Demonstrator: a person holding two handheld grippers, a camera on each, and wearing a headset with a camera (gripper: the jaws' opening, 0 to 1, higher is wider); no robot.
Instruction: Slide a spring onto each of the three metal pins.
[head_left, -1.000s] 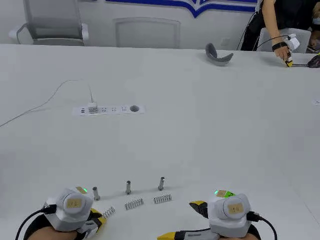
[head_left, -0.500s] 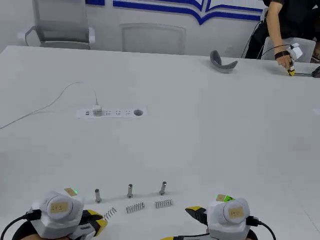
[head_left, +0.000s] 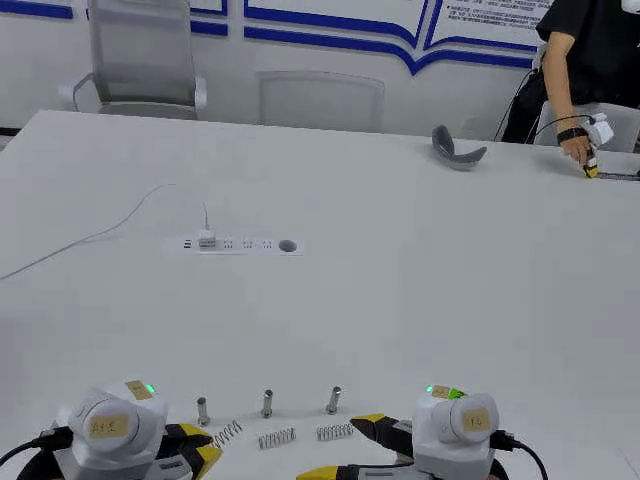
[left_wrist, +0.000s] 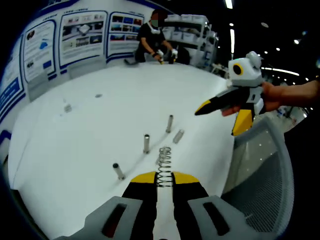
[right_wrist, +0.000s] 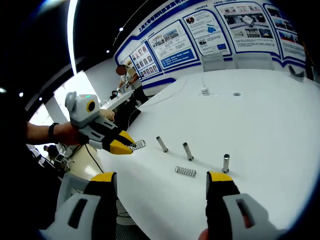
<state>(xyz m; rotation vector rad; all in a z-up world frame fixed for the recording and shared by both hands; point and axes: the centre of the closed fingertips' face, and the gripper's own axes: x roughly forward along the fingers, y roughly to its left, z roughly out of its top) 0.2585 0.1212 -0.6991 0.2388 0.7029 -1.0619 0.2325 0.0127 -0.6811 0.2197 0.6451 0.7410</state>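
Nearest, left gripper (left_wrist: 162, 176): a spring (left_wrist: 162, 162) is being pinched by one end between narrowly set jaws, with its free coils pointed outward so that the open end is being left clear for a pin.
right gripper (right_wrist: 161, 182): the jaws are being held wide apart with nothing between them, near the right end of the row, apparently being kept ready for a pickup.
loose springs (head_left: 277, 437): two are lying flat on the workbench (head_left: 420, 300), one just in front of the middle pin (head_left: 267, 402) and one just in front of the right pin (head_left: 333, 399), so each is being paired with its target.
left pin (head_left: 203, 410): it is standing upright and bare, close to the held spring, and is being judged the likeliest first target.
progress: no pin is being seen with a spring on it, so all three are being counted as not yet done.
next move: the coil's bore is needing to be lined up over the pin's top; a tilted spring is being judged likely to snag.
farther off: a power strip (head_left: 235, 244) with a cable (head_left: 100, 232) is lying mid-table, and a person (head_left: 585, 70) is working at the far right corner.
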